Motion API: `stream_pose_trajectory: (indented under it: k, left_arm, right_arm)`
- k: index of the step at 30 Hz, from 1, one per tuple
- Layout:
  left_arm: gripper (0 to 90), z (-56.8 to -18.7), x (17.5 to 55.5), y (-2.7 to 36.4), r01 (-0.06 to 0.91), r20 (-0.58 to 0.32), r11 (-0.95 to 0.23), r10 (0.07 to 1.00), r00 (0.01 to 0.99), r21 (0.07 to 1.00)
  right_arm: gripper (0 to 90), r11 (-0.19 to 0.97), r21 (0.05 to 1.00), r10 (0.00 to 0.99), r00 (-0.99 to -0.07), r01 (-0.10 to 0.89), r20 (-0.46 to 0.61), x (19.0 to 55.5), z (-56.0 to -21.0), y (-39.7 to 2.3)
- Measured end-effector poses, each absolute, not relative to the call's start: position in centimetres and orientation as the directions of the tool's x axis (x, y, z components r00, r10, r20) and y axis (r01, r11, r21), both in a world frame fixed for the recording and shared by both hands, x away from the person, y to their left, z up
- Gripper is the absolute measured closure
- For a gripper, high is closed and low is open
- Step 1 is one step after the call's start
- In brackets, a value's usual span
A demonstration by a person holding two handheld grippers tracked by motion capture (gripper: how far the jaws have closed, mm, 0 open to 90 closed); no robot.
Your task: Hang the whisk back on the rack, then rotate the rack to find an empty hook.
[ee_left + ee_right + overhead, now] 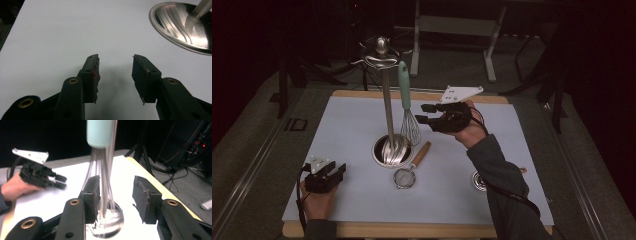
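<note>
A steel utensil stand point(387, 110) rises from a round base point(391, 150) in the middle of the white mat. From its top hook hangs a whisk point(410, 127) with a mint-green handle. My right gripper point(422, 114) hovers just right of the whisk wires, open. In the right gripper view the wires point(102, 177) hang in the gap of the right gripper point(116, 197), close to the left jaw, and the pads do not press on them. My left gripper point(338, 167) rests low at the mat's front left, open and empty point(115, 75), with the stand base point(180, 30) ahead to its right.
A small strainer point(404, 177) with a wooden handle lies in front of the stand base. A round metal piece point(479, 181) sits partly under the right forearm. The board's wooden edge point(412, 230) runs along the front. Metal frame legs point(489, 55) stand behind the table.
</note>
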State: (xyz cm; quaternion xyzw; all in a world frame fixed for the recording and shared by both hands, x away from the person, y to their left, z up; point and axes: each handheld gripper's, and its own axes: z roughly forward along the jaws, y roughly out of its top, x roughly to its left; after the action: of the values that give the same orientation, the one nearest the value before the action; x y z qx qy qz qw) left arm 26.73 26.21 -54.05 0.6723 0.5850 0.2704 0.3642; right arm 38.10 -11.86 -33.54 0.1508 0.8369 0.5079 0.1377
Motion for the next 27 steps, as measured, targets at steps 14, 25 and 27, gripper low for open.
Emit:
stream_pose_trajectory:
  k: [14,25,27]
  left_arm:
    - [58.0,-54.0,26.7,26.3,0.586,-0.066,-0.047,0.983,0.17,0.809]
    - [64.1,-53.5,26.0,26.8,0.528,-0.133,0.03,0.979,0.158,0.849]
    - [69.0,-52.9,25.7,26.9,0.498,-0.156,0.053,0.973,0.168,0.865]
  right_arm:
    - [54.6,0.56,0.814,0.418,-0.901,0.156,-0.115,37.9,-35.6,-12.7]
    - [53.2,0.629,0.747,0.446,-0.887,0.215,-0.119,37.5,-38.5,-14.2]
    - [52.9,0.64,0.736,0.45,-0.884,0.221,-0.126,37.3,-38.9,-14.5]
